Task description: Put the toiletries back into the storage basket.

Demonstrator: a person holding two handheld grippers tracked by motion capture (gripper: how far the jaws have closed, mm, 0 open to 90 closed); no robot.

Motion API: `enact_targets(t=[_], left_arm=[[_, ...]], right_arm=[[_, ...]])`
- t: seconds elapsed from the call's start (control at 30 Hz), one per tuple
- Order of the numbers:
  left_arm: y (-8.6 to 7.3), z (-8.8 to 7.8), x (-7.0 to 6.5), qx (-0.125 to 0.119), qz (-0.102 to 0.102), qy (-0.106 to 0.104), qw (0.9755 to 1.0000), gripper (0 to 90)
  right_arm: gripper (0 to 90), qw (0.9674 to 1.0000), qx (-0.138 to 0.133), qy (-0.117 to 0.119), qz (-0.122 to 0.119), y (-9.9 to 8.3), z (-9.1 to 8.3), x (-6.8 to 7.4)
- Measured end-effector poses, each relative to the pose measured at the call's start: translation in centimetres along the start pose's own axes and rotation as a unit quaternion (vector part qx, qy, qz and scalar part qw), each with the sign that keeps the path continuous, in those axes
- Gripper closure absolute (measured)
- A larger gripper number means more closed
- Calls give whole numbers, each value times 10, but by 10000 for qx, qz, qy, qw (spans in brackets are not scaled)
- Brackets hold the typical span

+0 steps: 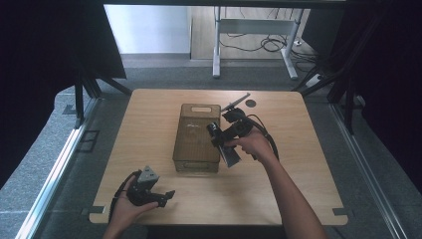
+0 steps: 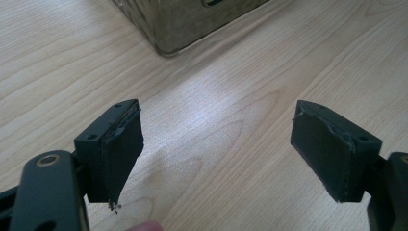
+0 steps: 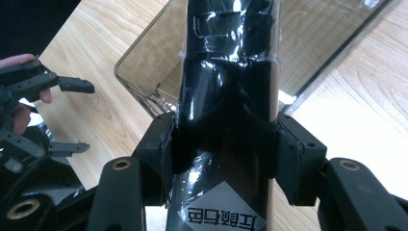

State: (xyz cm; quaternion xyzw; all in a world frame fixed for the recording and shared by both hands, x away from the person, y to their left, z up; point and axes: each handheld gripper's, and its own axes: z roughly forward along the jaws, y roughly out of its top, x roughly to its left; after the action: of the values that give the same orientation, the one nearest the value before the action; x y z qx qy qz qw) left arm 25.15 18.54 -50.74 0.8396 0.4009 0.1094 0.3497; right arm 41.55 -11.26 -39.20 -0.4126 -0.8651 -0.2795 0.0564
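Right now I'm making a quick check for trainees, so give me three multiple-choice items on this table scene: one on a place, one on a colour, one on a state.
1. Where does the see-through brownish plastic box stand?
A. mid-table
B. on the floor
C. at the table's right edge

2. What colour is the plastic-wrapped packet between the right gripper's jaws?
A. white
B. black
C. red

3. How is the left gripper?
A. shut on the box
B. shut on nothing
C. open, nothing in it

Key: 1 A, the high view shows it amid the light wooden table; 2 B, glossy black in the right gripper view; 3 C, bare wood shows between its jaws.
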Motion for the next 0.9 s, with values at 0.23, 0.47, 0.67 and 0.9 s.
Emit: enact_targets(t=[0.23,0.47,0.67,0.9], left_arm=[[0,0,1,5,1,-6,10000,191],[0,1,0,8,-5,-22,10000,189],[0,1,1,5,-1,-12,10000,189],[0,0,0,5,-3,-15,10000,189]], right_arm=[[471,10000,20,87,-7,10,7,4],[472,9999,64,125,-41,19,14,8],[472,9999,91,129,-70,26,18,14],[472,9997,130,170,-106,30,24,18]])
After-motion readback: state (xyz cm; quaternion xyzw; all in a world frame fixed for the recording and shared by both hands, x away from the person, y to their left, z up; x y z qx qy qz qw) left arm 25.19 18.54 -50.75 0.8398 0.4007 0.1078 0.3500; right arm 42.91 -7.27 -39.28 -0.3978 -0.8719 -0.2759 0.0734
